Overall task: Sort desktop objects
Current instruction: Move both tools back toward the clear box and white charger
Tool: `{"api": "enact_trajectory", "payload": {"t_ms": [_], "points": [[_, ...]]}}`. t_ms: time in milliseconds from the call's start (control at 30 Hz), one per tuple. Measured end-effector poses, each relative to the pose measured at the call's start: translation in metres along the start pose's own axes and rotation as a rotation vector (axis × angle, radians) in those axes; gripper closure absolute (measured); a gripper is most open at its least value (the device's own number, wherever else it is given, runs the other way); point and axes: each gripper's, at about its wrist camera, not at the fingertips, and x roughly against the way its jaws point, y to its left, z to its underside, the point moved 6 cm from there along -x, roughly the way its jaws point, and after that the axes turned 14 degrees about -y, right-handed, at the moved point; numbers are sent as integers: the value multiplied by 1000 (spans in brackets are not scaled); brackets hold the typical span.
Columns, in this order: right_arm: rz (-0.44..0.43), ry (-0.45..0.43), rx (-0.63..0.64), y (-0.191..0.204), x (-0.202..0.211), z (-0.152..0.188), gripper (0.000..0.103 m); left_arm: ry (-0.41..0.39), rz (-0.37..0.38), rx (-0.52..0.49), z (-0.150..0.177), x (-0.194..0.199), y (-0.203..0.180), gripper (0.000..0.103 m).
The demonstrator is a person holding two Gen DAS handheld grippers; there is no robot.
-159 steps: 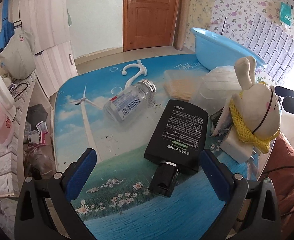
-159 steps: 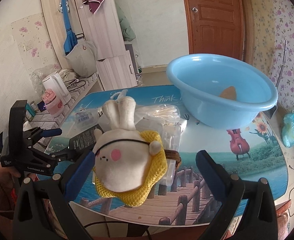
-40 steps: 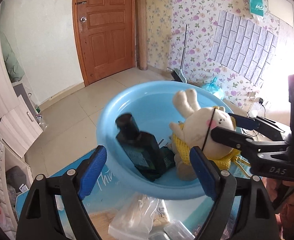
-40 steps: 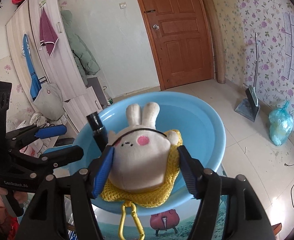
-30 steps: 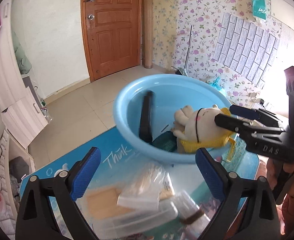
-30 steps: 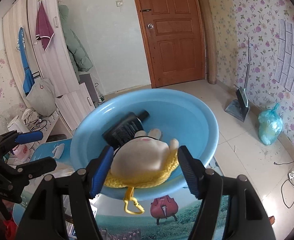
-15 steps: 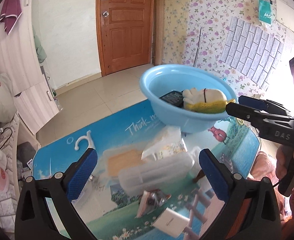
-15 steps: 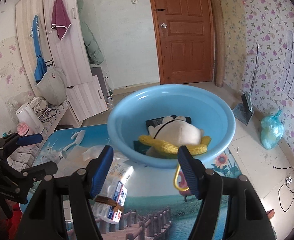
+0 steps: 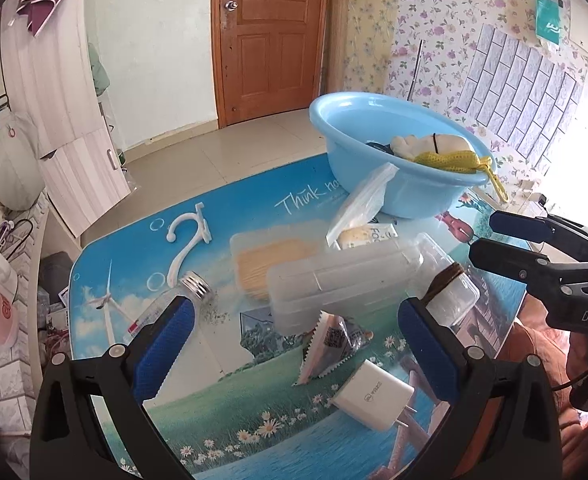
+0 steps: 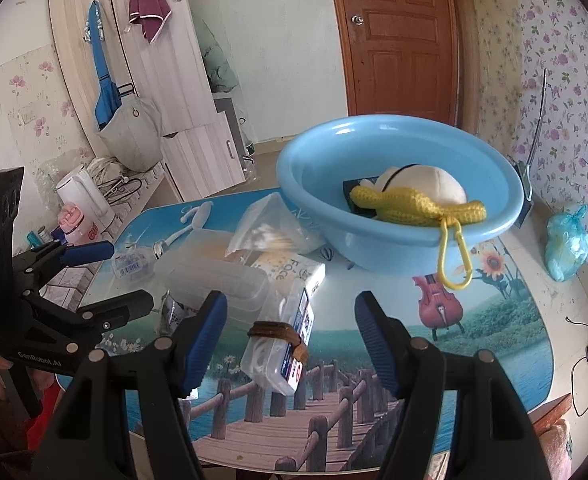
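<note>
**Plush rabbit and dark bottle lie in the basin; both grippers empty above the clutter**

The left gripper point(image 9: 294, 344) hangs over the near part of the worktop point(image 9: 253, 432), its jaws spread wide with nothing between them. The right gripper point(image 10: 289, 336) is likewise released and empty, hovering over the worktop's front edge.

The blue basin point(image 10: 374, 240) stands at the far side of the worktop. Inside it lies the plush rabbit point(image 10: 422, 188) in its yellow knitted cover, on top of a dark flat bottle point(image 10: 358, 188); its yellow carabiner point(image 10: 454, 256) hangs over the basin's rim.

On the worktop there is a frosted plastic case point(image 9: 342, 284), resting on a flat box of cotton swabs point(image 9: 269, 260). A clear bag point(image 9: 362, 200) leans against the basin. A clear box bound with a brown strap point(image 10: 277, 344) lies just before the right gripper. Nearer the left gripper lie a sachet point(image 9: 330, 344), a white charger plug point(image 9: 370, 396), a clear bottle with a metal cap point(image 9: 161, 304) and a white hook point(image 9: 185, 240).
</note>
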Motion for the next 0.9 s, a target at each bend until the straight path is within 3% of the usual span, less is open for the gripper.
{"api": "enact_trajectory", "payload": {"t_ms": [900], "points": [[20, 24, -44, -14, 0, 20, 37, 60, 3, 3, 27, -2, 2, 1]]}}
